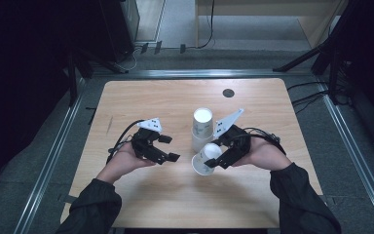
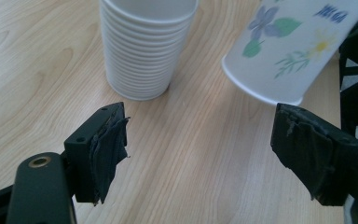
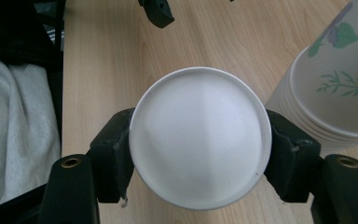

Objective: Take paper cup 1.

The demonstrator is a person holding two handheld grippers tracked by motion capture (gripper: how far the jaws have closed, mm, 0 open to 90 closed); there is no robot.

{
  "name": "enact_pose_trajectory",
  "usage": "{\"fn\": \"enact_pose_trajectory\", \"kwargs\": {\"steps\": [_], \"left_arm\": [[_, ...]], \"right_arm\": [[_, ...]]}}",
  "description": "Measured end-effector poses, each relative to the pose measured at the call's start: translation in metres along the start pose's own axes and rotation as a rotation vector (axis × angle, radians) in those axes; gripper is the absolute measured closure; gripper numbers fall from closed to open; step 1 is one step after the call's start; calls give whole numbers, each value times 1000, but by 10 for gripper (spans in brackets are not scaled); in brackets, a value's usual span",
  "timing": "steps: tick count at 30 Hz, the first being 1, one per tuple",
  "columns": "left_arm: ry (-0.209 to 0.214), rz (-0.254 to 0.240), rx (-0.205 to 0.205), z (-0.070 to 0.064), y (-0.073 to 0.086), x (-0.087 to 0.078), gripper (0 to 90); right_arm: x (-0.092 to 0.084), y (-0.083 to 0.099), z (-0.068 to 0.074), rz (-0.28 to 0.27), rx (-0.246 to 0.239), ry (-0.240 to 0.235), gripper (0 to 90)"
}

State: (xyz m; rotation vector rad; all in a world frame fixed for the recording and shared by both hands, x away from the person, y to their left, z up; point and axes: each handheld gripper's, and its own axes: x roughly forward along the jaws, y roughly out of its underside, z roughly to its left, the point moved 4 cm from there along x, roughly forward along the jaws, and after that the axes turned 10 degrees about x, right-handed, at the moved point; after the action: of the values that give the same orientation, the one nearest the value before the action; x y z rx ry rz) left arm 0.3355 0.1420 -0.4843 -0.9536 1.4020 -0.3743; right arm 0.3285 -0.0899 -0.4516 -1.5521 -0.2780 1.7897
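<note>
Right hand-held gripper [image 1: 213,161] grips a single paper cup [image 1: 205,158], its two black jaws pressed against opposite sides of the cup's wall; in the right gripper view the cup's white base [image 3: 200,135] faces the camera between them. The cup is tilted, lifted off the bench [image 1: 165,195], and its flower print shows in the left gripper view [image 2: 289,46]. Left hand-held gripper [image 1: 168,148] sits to the left of that cup, jaws spread apart with nothing between them, bare wood showing in the gap. Just behind the held cup stands a stack of paper cups [image 1: 202,127], upright on the bench, mouth up. Farther back, near the bench's far edge, lies a dark round hole cover [image 1: 228,93].
</note>
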Motion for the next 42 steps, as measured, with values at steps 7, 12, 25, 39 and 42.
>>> {"fn": "enact_pose_trajectory", "kwargs": {"steps": [7, 12, 25, 39, 42], "left_arm": [[44, -15, 14, -6, 1, 3, 173], [66, 9, 69, -15, 1, 10, 133], [120, 9, 113, -27, -2, 38, 130], [177, -20, 143, -35, -5, 51, 139], [177, -25, 153, -35, -5, 52, 148]], "right_arm": [[8, 4, -3, -38, 8, -18, 339], [19, 6, -6, -66, 27, -44, 340], [25, 4, -3, -81, 43, -79, 340], [31, -1, 1, -109, 75, -110, 342], [30, -1, 2, -122, 80, -122, 343]]}}
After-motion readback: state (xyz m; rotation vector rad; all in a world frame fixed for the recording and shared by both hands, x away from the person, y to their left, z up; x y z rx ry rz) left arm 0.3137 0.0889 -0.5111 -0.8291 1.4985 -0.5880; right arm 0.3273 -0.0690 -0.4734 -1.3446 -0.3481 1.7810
